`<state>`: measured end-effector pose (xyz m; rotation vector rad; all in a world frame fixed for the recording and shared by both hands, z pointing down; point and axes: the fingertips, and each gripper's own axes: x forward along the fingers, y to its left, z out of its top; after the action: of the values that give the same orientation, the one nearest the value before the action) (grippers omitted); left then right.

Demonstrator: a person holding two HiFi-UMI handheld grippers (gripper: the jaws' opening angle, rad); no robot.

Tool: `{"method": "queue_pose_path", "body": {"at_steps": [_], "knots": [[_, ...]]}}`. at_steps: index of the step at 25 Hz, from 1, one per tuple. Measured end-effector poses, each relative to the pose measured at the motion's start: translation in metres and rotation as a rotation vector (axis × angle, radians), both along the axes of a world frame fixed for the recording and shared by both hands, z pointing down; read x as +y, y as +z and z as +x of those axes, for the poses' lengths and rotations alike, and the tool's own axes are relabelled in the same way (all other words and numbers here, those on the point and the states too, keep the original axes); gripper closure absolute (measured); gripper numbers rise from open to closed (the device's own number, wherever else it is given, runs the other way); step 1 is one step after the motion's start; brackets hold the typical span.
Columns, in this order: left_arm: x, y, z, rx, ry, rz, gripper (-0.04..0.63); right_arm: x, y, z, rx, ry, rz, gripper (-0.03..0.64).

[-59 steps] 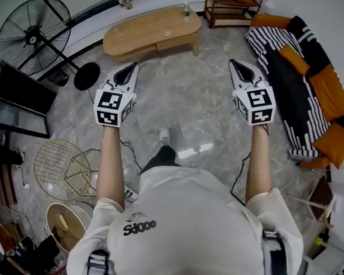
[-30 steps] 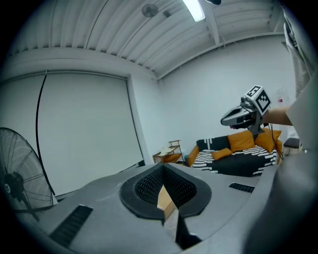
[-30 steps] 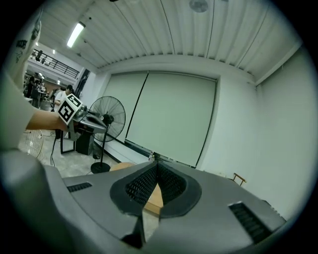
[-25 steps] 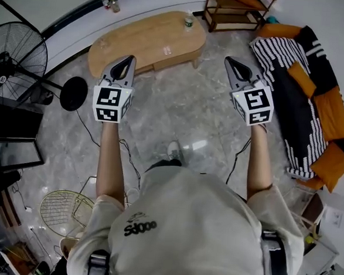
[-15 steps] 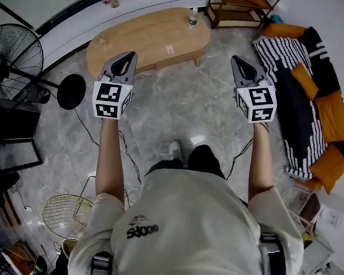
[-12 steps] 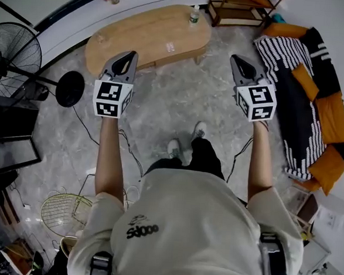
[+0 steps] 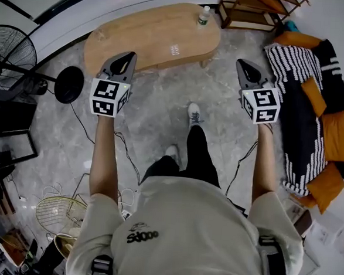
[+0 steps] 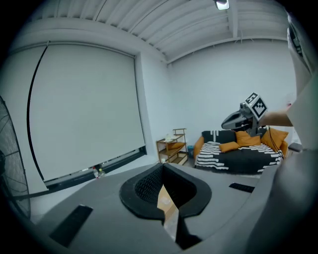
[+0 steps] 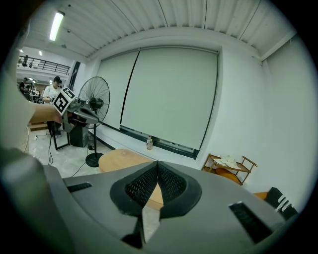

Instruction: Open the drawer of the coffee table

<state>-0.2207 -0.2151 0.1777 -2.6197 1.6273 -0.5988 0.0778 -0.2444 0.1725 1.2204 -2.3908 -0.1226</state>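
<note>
The oval wooden coffee table stands ahead on the grey marble floor, a small bottle on its right end. Its front face shows as a paler wooden band; no drawer handle is clear. My left gripper is held in the air in front of the table's left part, jaws shut and empty. My right gripper hovers right of the table's end, shut and empty too. In the right gripper view the table top shows beyond the closed jaws. The left gripper view shows a strip of table between the closed tips.
A black-and-white striped sofa with orange cushions lines the right side. A wooden shelf stands at the back right. A standing fan with round base is at the left. Cables trail on the floor.
I have walked toward the coffee table, one foot stepping forward. The table now sits closer under both grippers, which stay shut and held side by side.
</note>
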Motion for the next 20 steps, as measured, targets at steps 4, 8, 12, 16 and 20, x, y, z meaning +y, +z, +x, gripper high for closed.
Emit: {"method": "queue_pose_path", "body": {"at_steps": [4,8,12,16,20], "knots": [[-0.027,0.028,-0.001,0.002,-0.004,-0.023,0.578,-0.039,0.028,0.009,0.040,0.021,0.002,0.611],[-0.057,0.053,0.003,0.032,-0.020,-0.036,0.578,-0.075,0.055,0.013,0.056,-0.008,-0.004,0.611],[-0.088,0.084,0.002,0.042,-0.060,-0.059,0.578,-0.116,0.078,0.018,0.022,-0.017,0.004,0.611],[-0.118,0.111,0.002,0.049,-0.101,-0.075,0.578,-0.147,0.093,0.021,-0.004,-0.051,0.032,0.611],[-0.144,0.140,0.008,0.055,-0.119,-0.086,0.578,-0.166,0.113,0.029,-0.048,-0.071,0.023,0.611]]}}
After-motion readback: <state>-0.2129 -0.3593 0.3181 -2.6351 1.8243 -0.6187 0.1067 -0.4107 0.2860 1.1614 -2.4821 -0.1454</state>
